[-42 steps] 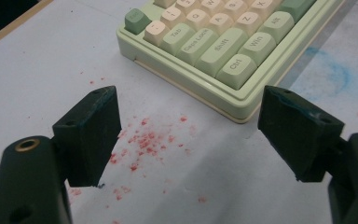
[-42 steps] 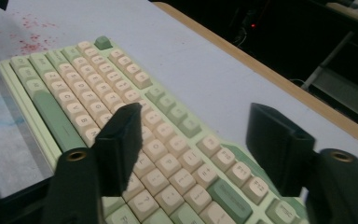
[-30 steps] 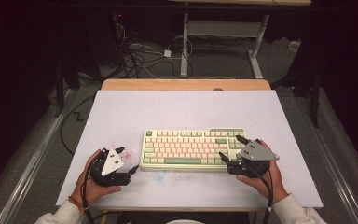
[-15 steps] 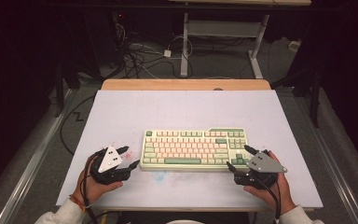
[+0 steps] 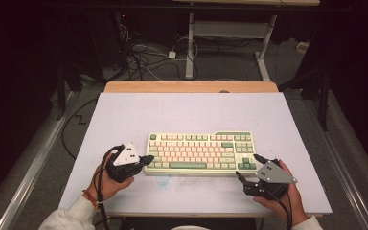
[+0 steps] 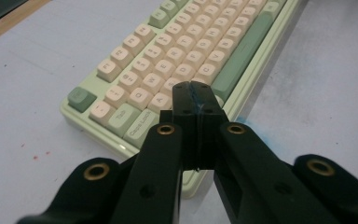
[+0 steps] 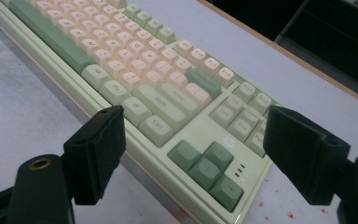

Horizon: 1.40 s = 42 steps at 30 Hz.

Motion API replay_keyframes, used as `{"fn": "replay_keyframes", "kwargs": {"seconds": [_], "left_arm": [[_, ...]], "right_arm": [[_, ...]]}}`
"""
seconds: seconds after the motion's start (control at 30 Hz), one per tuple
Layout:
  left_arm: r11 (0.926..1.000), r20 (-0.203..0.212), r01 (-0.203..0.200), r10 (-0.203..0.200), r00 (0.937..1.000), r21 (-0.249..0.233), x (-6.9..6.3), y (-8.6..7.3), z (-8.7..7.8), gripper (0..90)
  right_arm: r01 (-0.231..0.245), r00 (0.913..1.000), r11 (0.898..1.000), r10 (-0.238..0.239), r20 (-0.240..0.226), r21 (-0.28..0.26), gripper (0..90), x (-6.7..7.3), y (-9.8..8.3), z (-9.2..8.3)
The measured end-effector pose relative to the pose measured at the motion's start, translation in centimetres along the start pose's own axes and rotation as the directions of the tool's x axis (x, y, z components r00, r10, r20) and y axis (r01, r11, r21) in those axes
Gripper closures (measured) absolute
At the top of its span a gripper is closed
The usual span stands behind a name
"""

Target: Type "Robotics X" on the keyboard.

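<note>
A pale green keyboard (image 5: 201, 151) with cream and green keys lies in the middle of the white table. My left gripper (image 5: 147, 158) sits at the keyboard's near left corner. Its jaws have just been closing and now stand shut with nothing between them. In the left gripper view the closed tips (image 6: 196, 100) hover over the keyboard (image 6: 186, 51) near its bottom key row. My right gripper (image 5: 246, 166) is by the near right corner, open. In the right gripper view its wide-apart pads (image 7: 200, 140) frame the arrow keys of the keyboard (image 7: 135, 70).
The white table top (image 5: 187, 115) has a wooden strip (image 5: 191, 86) along its far edge. A faint blue smudge (image 5: 163, 181) marks the surface in front of the keyboard. Cables and desk legs (image 5: 189, 48) lie on the floor beyond.
The left gripper's jaws have closed and that hand has shifted slightly toward the keyboard's left corner. The right hand has drawn back toward the near right of the table.
</note>
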<state>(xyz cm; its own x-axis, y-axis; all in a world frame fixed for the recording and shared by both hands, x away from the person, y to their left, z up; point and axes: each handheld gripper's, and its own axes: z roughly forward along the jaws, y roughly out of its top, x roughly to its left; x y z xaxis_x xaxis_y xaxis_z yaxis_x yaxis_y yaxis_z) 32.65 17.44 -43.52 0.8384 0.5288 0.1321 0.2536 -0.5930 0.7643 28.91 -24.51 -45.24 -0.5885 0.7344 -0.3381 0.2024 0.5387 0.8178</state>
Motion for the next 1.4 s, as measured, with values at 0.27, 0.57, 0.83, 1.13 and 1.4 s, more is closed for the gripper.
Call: {"fn": "replay_keyframes", "kwargs": {"seconds": [0.27, 0.57, 0.83, 1.13, 1.4], "left_arm": [[0.9990, 0.044, -0.035, 0.033, 0.9985, 0.029, -0.6, 2.6, 2.3, 87.7], [0.9940, 0.087, -0.086, 0.080, 0.9930, 0.067, -1.3, 5.0, 5.4, 87.2], [0.9898, 0.116, -0.105, 0.094, 0.9889, 0.096, -1.7, 6.1, 7.9, 87.0], [0.9832, 0.136, -0.124, 0.106, 0.9850, 0.134, -2.0, 6.5, 9.6, 87.1], [0.9812, 0.126, -0.115, 0.096, 0.9873, 0.155, -1.9, 6.4, 10.4, 86.6]], "right_arm": [[0.016, 0.9999, 1.000, -0.016, -0.001, 0.024, 21.6, 0.4, 0.2, 0.1], [0.019, 0.9998, 0.999, -0.019, -0.012, 0.037, 21.7, 0.5, 0.1, 0.4], [0.025, 0.9994, 0.998, -0.024, -0.027, 0.050, 22.5, 0.6, 0.0, 0.5], [0.033, 0.9990, 0.998, -0.031, -0.033, 0.059, 22.5, 0.6, -0.1, 0.7], [0.036, 0.9988, 0.997, -0.034, -0.036, 0.064, 22.5, 0.7, -0.1, 0.7]]}}
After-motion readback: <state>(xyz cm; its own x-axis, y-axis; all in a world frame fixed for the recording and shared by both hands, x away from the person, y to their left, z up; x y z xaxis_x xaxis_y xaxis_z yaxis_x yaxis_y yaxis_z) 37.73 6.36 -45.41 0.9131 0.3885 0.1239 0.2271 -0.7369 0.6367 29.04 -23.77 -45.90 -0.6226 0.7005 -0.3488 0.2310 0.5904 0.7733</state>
